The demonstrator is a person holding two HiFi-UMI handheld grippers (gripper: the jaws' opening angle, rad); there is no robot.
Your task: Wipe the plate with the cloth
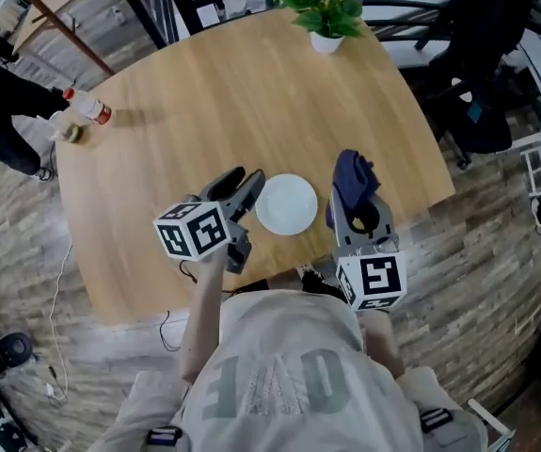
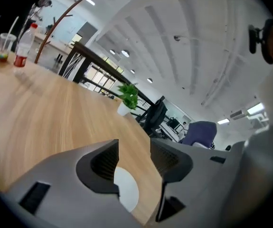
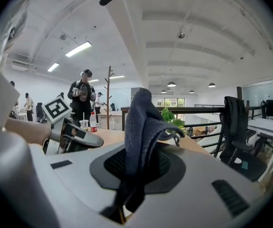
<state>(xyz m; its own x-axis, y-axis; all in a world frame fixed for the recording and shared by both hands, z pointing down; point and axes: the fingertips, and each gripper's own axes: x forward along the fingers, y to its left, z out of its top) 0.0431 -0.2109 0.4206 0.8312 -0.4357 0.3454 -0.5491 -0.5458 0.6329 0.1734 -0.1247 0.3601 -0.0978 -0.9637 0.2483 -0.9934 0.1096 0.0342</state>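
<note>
White plate at table near edge; wiping apparently not begun. Right gripper fingers clenched on blue cloth, beside plate. Left gripper fingers released, empty, by plate rim.

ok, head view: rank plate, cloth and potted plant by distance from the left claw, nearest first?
1. plate: right beside the left claw, just to its right.
2. cloth: on the plate's other side, gripped in the right claw.
3. potted plant: far off, at the top of the view.
</note>
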